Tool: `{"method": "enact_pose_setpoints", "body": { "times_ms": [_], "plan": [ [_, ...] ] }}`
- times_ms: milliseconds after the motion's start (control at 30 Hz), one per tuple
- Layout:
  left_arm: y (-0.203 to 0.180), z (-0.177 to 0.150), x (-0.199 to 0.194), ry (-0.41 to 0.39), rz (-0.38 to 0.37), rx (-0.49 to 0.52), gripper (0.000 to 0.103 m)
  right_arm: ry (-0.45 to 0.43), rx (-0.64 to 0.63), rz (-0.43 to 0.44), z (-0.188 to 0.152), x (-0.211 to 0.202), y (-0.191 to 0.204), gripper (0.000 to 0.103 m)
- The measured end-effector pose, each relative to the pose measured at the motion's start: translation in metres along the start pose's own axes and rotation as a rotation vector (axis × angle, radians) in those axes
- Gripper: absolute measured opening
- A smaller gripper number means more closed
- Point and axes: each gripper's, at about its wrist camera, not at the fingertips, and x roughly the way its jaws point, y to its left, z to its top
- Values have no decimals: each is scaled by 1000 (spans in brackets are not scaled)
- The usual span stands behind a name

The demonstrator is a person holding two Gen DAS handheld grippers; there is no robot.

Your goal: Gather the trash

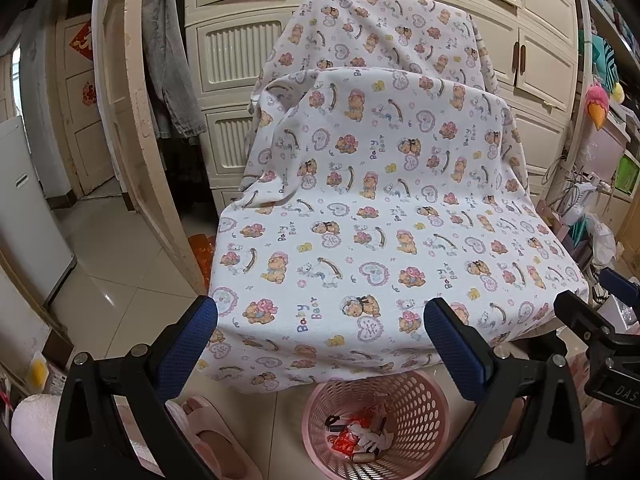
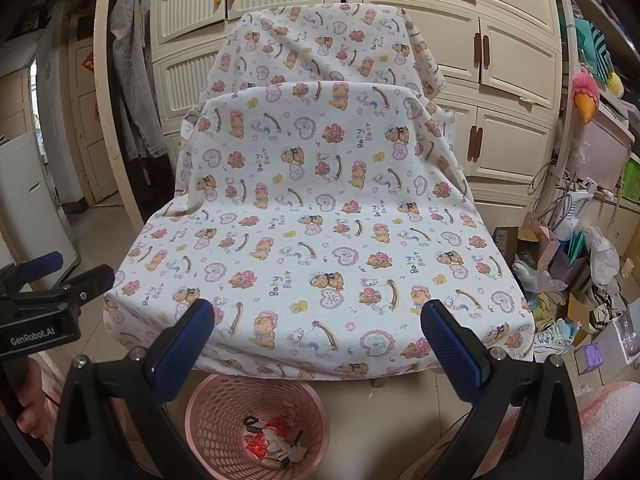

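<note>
Below both of my grippers, on the tiled floor just in front of the covered seat, stands the pink basket (image 1: 376,424), and that is where the trash (image 1: 360,438) lies: a red wrapper, some white scraps and a few small dark bits heaped at the bottom. I hold the left gripper (image 1: 320,344) with its blue-padded jaws spread wide and nothing between them, and the right gripper (image 2: 318,344) stands the same way, wide apart and empty. Both hover side by side above the front edge of the bear-print sheet (image 2: 320,220), which drapes the seat and hangs over its front so that the basket's far rim tucks slightly beneath the hem. I judge the basket sits there so that anything lifted off the seat can drop straight down into it. The sheet's top shows no loose piece that I can see, so I reckon the collecting is largely done, or the next piece lies off to the side. To my right a cluttered floor (image 2: 568,280) holds bags, boxes and shoes; whether any of that counts as trash I cannot tell. A pink slipper (image 1: 212,436) rests near the basket on my left, clear of it.
</note>
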Motion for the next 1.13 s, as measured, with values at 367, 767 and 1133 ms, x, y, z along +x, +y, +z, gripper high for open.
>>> {"method": "enact_pose_setpoints", "body": {
  "times_ms": [367, 767, 1133],
  "plan": [
    [1, 1, -1, -8, -1, 2, 102, 0, 0, -1, 0, 0, 0, 103],
    [0, 1, -2, -13, -6, 11, 102, -5, -2, 2, 1, -1, 1, 103],
    [-2, 2, -5, -13, -12, 16, 102, -11, -6, 15, 5, -5, 2, 103]
  ]
}}
